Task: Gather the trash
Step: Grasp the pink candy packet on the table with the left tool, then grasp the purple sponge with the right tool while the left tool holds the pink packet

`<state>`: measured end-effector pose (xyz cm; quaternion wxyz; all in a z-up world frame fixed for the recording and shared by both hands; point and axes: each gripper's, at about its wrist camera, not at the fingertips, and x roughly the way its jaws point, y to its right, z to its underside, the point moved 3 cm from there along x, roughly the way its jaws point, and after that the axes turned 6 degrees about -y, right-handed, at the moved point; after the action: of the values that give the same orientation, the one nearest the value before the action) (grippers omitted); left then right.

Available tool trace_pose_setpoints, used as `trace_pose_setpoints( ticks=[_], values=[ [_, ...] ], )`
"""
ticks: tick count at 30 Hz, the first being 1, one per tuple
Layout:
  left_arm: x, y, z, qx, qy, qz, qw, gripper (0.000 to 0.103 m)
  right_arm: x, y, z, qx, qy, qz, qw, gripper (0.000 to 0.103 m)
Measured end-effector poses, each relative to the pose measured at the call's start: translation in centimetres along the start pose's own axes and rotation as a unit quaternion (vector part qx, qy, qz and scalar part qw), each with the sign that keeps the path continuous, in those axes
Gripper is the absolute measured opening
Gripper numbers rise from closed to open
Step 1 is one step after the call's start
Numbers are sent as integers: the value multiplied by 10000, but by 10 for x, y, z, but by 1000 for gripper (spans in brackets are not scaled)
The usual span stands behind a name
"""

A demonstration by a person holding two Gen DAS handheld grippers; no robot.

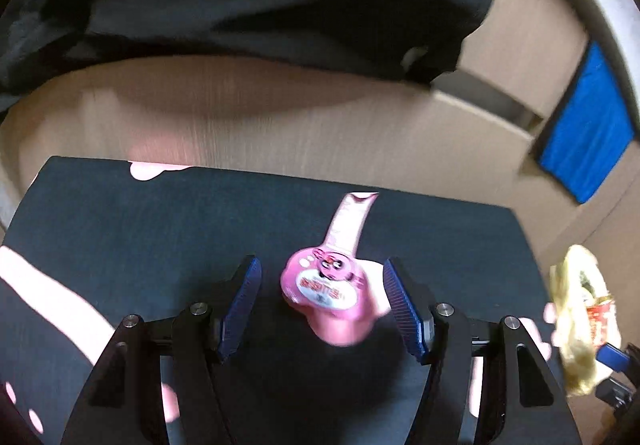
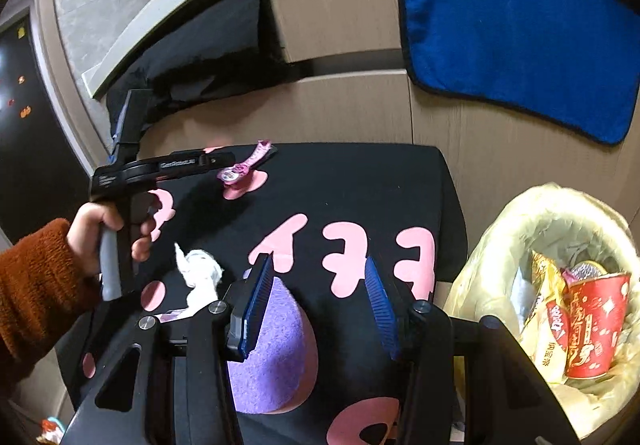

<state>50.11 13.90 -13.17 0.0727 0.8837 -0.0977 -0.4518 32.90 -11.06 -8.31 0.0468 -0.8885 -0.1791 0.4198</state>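
Jaws of left gripper [image 1: 322, 299] gape around pink watch [image 1: 332, 285]; only right gripper [image 2: 320, 301], open, shows bin [image 2: 520, 213].

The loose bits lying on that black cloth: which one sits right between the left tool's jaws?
The pink toy watch, strap pointing away. The crumpled white tissue and purple sponge lie nearer the right gripper, whose open jaws straddle the sponge's edge.

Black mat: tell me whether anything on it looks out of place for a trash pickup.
The pink toy watch stands out: it looks like a plaything, not trash, yet it lies between the open left gripper's jaws. The crumpled white tissue does look like trash.
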Motion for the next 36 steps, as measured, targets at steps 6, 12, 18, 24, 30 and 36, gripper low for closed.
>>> trace_pose_setpoints(
  ticks=[6,12,18,24,30,36],
  values=[
    [21,4,-2,-52,-241,-170,9996,62,15,15,2,276,-237,-47,9993,45],
    [14,15,3,240,-52,-562,9981,50,13,18,4,322,-297,-18,9990,45],
    [-28,24,16,357,212,-509,9978,50,2,13,9,317,-270,18,9991,45],
    [-85,28,49,409,358,-185,9983,50,-13,-3,15,199,-208,21,9996,46],
    [-145,14,105,-6,405,-31,9992,50,-27,-26,29,-36,-191,24,9998,51],
    [-185,-10,162,-801,446,-4,9958,50,-18,-41,42,-206,-265,59,9994,51]
  ],
)
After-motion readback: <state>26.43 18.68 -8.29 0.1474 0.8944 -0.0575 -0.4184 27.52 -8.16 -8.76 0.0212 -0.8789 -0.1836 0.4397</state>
